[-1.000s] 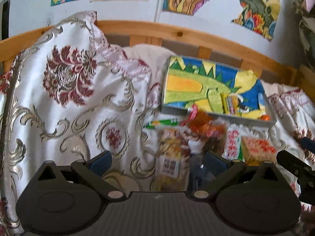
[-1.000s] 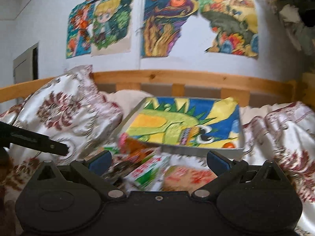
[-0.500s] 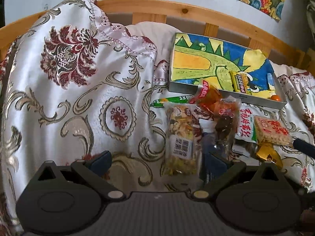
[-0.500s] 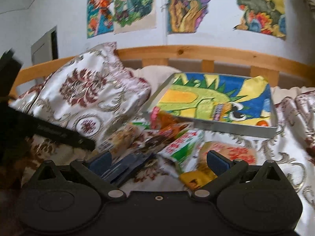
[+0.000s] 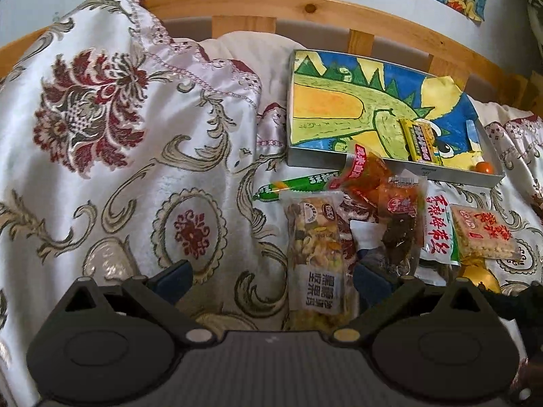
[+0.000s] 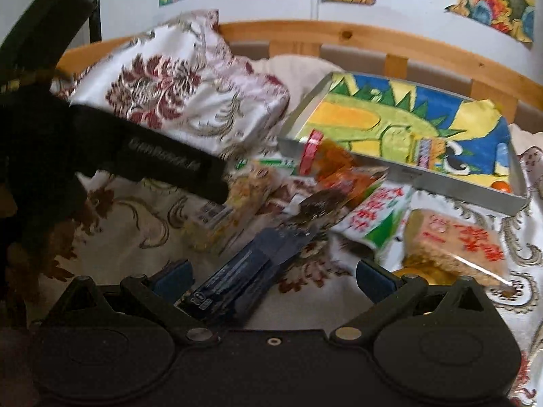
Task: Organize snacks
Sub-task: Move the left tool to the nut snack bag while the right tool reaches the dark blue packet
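so, my left gripper (image 5: pixel 269 279): jaws spread wide, holding nothing, low over the bedspread (image 5: pixel 142 183).
nut bar (image 5: pixel 315 257): lies between my left fingers, nearer the right one, long axis running straight away from me, so the jaws already straddle its short side.
my right gripper (image 6: pixel 273 278): also spread wide, holding nothing; a dark blue packet (image 6: pixel 251 271) lies between its fingers, long axis slanting up to the right.
which arm is nearer: i judge left for the nut bar, right for the dark blue packet.
in the way: a dark dried-fruit pack (image 5: pixel 402 227) and a white plum packet (image 5: pixel 437 234) crowd just right of the nut bar; a rice cracker (image 5: pixel 482 234) sits further right.
tray (image 5: pixel 373 166): beyond the pile, against the headboard, a yellow box (image 5: pixel 420 140) and an orange ball (image 5: pixel 483 168) already inside; an orange jelly pouch (image 5: pixel 366 176) leans over its near wall.
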A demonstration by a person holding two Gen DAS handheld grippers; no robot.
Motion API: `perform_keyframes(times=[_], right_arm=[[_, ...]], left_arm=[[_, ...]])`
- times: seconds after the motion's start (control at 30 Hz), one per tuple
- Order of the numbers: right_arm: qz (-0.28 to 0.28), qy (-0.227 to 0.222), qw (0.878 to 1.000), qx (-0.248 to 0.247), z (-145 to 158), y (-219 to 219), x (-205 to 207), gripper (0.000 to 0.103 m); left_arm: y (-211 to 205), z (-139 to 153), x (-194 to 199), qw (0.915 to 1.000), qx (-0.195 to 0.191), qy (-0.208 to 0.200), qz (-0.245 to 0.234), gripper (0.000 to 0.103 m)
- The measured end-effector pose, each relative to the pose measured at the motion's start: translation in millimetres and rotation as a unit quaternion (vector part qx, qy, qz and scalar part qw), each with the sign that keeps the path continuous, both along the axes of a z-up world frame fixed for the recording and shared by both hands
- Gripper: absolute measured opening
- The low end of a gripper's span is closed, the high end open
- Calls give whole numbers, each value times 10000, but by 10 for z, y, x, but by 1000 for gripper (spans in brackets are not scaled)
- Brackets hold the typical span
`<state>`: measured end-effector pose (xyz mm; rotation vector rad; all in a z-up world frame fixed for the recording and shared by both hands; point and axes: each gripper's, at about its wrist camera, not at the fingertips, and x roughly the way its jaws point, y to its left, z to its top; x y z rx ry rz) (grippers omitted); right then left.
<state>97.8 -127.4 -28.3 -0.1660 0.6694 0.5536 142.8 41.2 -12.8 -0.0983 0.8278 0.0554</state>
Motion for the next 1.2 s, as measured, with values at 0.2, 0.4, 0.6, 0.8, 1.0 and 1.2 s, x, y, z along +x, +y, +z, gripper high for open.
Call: perform_keyframes(times=[0.2,0.4,0.6,0.8,1.0,1.2], right_arm=[[89,76,9998,-189,-101,140,42,102],[124,102,9996,-248,-145,148,68,93],[183,173,9994,-234,-149,116,54,77],[-95,189,9993,-307,-104,-56,35,60],[-352,152,9987,-338,-84,-191,72,57],[-227,147,9993,-257,-174,-197,203,66]], left_arm=[[-96,-61,117,9994,131,89,-323,102],[-184,-87,182,9983,242,117,-524,101],[-171,-125,230,9980,111,246,-567,90],[-143,-155,251,9979,-46,358,-540,78],[-122,-163,262,9976,-109,430,-523,70],[-160,-155,313,9977,-60,398,-548,65]])
